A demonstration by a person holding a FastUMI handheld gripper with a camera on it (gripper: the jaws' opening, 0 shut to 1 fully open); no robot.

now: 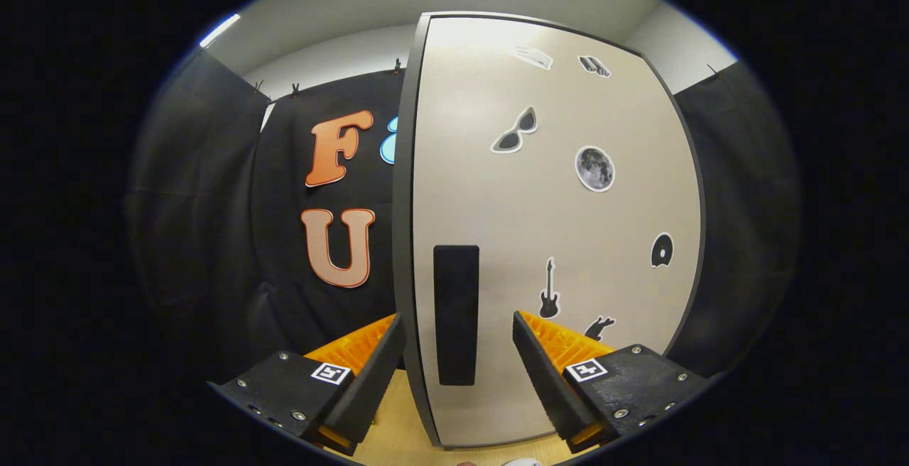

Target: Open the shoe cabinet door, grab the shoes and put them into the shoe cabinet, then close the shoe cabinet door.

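Jaws: held wide, astride the door's left edge and dark handle.
Cabinet door: just ahead, judged partly open.
Remaining: shoes stowed, door closed.

We can read no words or numbers; the cabinet door carries only picture stickers, and the fingers bear small square markers, perhaps coded.
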